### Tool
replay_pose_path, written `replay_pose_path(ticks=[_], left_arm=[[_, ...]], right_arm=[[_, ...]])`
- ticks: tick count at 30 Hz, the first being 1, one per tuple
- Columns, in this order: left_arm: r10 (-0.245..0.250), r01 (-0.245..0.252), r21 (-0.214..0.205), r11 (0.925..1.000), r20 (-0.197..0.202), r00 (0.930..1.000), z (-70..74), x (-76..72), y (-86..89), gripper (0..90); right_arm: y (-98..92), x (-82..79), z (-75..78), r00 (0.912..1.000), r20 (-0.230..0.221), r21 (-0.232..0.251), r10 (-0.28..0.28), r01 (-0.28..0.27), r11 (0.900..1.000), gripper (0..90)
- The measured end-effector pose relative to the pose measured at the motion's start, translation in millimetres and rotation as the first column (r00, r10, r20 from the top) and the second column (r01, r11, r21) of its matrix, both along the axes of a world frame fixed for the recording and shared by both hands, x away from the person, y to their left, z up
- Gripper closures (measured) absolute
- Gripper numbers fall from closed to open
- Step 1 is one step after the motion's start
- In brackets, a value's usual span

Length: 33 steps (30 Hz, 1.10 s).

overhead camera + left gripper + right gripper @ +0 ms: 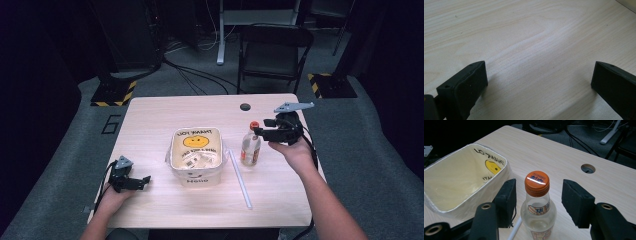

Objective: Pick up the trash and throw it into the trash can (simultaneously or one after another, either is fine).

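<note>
A small clear bottle [250, 146] [537, 207] with an orange cap [537, 182] stands upright on the wooden table [165, 112], right of the middle. My right gripper [258, 131] [537, 192] reaches in level from the right. Its jaws stand either side of the bottle's neck with a gap on both sides, so it is open. My left gripper [145, 180] [539, 80] rests open at the table's front left, with only bare wood between its fingers [464, 85].
An open white bag [196, 179] [474, 206] printed with a yellow smiley stands at the table's middle, just left of the bottle. A long white straw [240, 180] [515, 230] lies between them. A cable hole [245, 106] [588, 168] sits near the far edge, and a folding chair [272, 50] stands beyond.
</note>
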<state>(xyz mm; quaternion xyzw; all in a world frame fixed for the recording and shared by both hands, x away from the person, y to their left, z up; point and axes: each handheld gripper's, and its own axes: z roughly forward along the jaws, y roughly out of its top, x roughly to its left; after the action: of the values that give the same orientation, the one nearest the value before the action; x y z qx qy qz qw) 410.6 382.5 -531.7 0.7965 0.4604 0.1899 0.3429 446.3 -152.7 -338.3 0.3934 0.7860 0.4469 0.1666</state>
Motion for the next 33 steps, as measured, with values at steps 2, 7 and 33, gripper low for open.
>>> replay_pose_path(ticks=[2, 7, 33], left_arm=[[0.000, 0.000, 0.000, 1.0000, 0.000, 1.0000, 0.0, 0.0, 0.0, 0.4], [0.000, 0.000, 0.000, 1.0000, 0.000, 1.0000, 0.0, 0.0, 0.0, 0.4], [-0.001, 0.001, 0.000, 1.0000, 0.000, 1.0000, 0.0, 0.2, 0.0, 0.4]], right_arm=[[2.4, 2.0, -1.5, 1.0000, 0.000, -0.003, 0.000, 0.000, 1.0000, 44.8], [7.8, 7.2, -6.9, 0.9999, -0.010, -0.001, -0.004, 0.004, 1.0000, 46.5], [20.1, 12.3, -19.2, 0.9993, 0.035, -0.029, -0.011, 0.012, 0.9995, 62.0]])
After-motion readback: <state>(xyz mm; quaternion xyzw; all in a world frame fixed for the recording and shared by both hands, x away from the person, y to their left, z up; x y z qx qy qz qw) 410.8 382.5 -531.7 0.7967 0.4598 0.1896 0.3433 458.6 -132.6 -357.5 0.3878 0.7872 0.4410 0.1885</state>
